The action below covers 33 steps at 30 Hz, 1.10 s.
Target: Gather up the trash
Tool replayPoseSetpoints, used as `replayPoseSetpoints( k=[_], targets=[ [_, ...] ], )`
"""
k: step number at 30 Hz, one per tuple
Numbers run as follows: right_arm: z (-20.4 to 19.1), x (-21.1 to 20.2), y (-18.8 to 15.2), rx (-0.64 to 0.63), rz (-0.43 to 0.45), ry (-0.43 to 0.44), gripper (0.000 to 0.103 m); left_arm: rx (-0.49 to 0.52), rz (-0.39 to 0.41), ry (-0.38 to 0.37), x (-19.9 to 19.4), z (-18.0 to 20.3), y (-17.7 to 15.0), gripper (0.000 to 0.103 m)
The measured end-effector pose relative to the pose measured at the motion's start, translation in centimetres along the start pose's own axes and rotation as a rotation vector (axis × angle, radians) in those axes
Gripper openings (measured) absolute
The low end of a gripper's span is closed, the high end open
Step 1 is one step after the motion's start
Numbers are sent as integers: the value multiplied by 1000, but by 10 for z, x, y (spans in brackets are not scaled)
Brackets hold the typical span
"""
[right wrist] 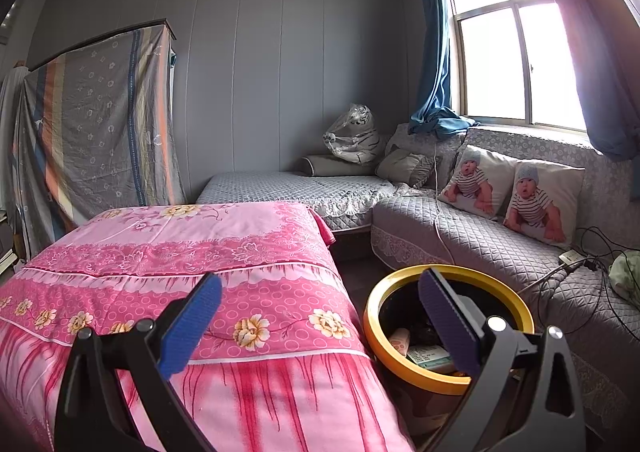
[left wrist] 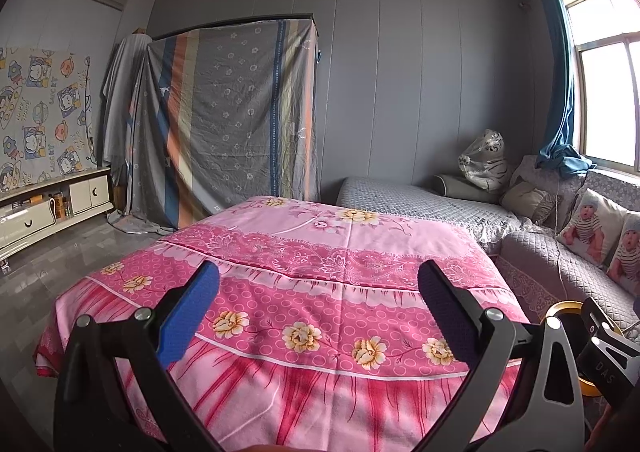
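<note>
A black trash bin with a yellow rim (right wrist: 371,332) stands on the floor between the pink-clothed table (right wrist: 256,260) and the sofa. Inside it lie a pinkish wrapper (right wrist: 400,340) and a white-green packet (right wrist: 427,356). My right gripper (right wrist: 320,278) is open and holds nothing; its right finger hangs over the bin's mouth, its left over the table edge. My left gripper (left wrist: 319,268) is open too, held above the pink floral cloth (left wrist: 320,236) with nothing between its pads. In the left wrist view only an arc of the bin's rim (left wrist: 564,307) shows.
A grey quilted sofa (right wrist: 480,244) with two baby-print cushions (right wrist: 540,203) runs along the right; cables and a power strip (right wrist: 572,258) lie on it. A sheet-draped wardrobe (left wrist: 232,119) stands behind the table. A low white cabinet (left wrist: 48,207) lines the left wall.
</note>
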State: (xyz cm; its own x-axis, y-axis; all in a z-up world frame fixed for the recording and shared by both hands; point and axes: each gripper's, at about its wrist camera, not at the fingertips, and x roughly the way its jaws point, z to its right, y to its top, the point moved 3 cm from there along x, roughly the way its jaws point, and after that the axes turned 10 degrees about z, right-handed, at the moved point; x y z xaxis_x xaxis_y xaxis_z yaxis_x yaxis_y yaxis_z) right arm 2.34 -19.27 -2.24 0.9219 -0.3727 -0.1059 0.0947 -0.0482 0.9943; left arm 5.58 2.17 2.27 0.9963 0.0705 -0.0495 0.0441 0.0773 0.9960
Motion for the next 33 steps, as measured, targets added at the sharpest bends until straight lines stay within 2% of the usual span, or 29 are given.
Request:
replayPoseSetpoints(
  k=[33],
  targets=[
    [-3, 0, -3, -7, -4, 5, 95, 3, -2, -2, -1, -1, -3, 95]
  ],
)
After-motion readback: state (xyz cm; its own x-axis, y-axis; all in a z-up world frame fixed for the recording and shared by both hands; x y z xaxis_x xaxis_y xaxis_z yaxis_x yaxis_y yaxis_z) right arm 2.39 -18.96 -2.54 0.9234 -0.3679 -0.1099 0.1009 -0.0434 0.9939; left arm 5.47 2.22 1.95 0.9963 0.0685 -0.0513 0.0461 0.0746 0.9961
